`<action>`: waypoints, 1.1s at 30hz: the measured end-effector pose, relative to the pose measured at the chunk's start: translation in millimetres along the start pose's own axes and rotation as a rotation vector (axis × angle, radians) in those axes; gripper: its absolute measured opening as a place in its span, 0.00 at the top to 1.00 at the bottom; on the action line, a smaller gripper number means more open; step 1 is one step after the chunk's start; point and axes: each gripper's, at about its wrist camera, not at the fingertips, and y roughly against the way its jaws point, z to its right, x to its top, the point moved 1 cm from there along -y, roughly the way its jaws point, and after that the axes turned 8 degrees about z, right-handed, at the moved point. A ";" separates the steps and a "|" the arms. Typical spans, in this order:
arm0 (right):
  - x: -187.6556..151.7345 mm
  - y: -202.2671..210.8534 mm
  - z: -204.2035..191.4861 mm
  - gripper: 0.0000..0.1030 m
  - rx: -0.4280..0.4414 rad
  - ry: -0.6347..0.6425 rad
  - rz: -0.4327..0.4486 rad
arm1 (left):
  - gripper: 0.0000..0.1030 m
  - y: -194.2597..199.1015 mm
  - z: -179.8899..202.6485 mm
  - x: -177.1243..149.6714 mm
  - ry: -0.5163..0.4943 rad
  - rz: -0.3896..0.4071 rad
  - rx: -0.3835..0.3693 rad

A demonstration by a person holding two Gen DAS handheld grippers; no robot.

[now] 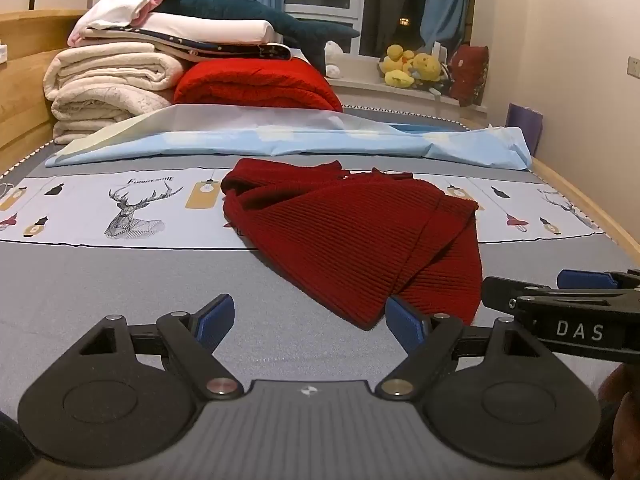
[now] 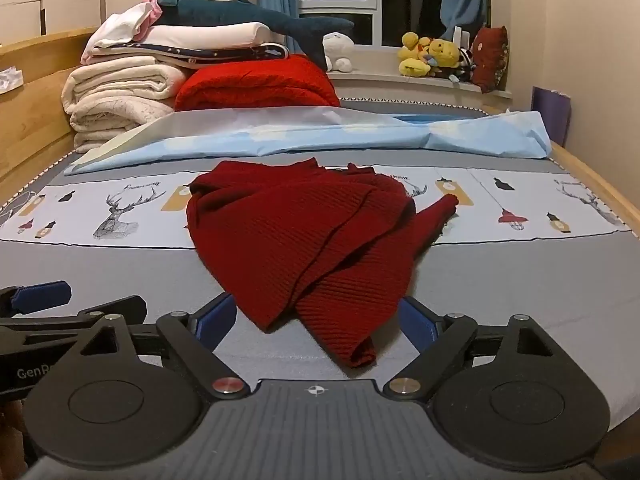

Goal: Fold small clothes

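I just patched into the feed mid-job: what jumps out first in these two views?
The dark red ribbed knit garment grabs the eye first, lying crumpled in the middle of the grey printed bed sheet, not yet folded. Both claws hang open just short of it, the left claw beside its near corner, the right claw flanking its near tip. Behind, a stack of folded blankets sits at the far left.
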 end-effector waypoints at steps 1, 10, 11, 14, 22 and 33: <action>-0.2 -0.2 0.6 0.14 0.002 -0.004 -0.003 | 0.16 0.1 0.0 0.3 0.001 0.000 0.000; -0.6 -1.2 1.9 0.14 0.008 -0.012 -0.007 | 0.16 0.9 0.7 1.8 0.002 0.002 -0.004; -4.3 0.9 -0.6 0.14 0.007 -0.012 -0.007 | 0.16 0.8 1.1 1.9 0.002 0.003 -0.004; 0.0 1.3 2.6 0.14 0.009 -0.013 -0.013 | 0.16 0.6 1.9 2.0 0.001 0.003 -0.006; -1.8 -2.8 0.4 0.15 0.000 -0.009 -0.010 | 0.16 1.8 3.9 2.9 -0.003 0.008 -0.014; -2.7 -3.9 0.2 0.16 0.000 -0.009 -0.009 | 0.16 2.3 6.3 3.5 -0.010 0.013 -0.019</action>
